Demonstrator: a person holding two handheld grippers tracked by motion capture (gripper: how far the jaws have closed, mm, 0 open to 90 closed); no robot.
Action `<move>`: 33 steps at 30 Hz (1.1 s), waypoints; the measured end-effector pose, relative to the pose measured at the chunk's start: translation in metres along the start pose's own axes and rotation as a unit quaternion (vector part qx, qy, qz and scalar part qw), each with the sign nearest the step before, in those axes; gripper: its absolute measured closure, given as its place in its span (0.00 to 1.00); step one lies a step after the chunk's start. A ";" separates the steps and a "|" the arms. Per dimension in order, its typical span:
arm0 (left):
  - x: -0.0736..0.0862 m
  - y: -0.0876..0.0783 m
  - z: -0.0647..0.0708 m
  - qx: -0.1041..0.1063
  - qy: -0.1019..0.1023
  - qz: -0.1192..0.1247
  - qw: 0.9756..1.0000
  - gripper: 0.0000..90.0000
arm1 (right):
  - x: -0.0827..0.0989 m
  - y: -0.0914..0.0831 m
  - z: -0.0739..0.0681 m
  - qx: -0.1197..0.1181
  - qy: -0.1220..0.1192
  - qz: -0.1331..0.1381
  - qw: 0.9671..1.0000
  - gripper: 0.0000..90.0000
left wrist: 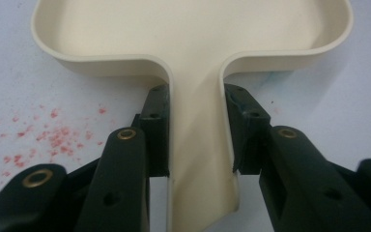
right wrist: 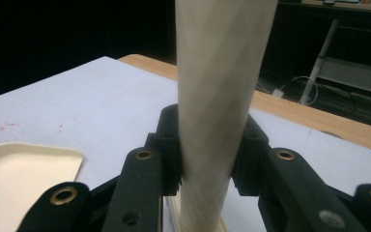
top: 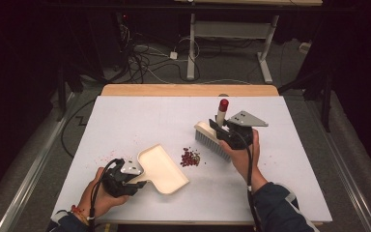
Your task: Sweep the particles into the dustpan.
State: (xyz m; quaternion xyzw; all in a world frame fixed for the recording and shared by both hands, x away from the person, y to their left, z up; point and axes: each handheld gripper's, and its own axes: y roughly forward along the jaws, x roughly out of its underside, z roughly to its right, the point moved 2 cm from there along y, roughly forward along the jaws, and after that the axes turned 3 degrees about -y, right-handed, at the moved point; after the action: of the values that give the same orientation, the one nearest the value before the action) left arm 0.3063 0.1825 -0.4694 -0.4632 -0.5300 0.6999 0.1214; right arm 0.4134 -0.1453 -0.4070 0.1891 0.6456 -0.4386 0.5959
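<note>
Dustpan (top: pixel 162 169) lip near debris (top: pixel 190 157), brush (top: pixel 211 138) just beyond

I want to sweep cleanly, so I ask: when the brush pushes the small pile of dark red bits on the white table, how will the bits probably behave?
The pile of dark red bits looks loose and light, so it may scatter. Red dust already marks the white table, so some will probably smear. The cream plastic dustpan lies close.
</note>
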 end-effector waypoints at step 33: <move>-0.023 0.022 0.009 -0.006 -0.051 -0.005 0.999 0.71 | 0.002 0.015 -0.091 -0.036 -0.010 0.003 0.999 0.77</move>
State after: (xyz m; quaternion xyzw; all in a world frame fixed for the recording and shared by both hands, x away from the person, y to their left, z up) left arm 0.3193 0.1524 -0.4764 -0.4254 -0.5416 0.7188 0.0950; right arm 0.3698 -0.0659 -0.4222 0.1651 0.6545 -0.4150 0.6101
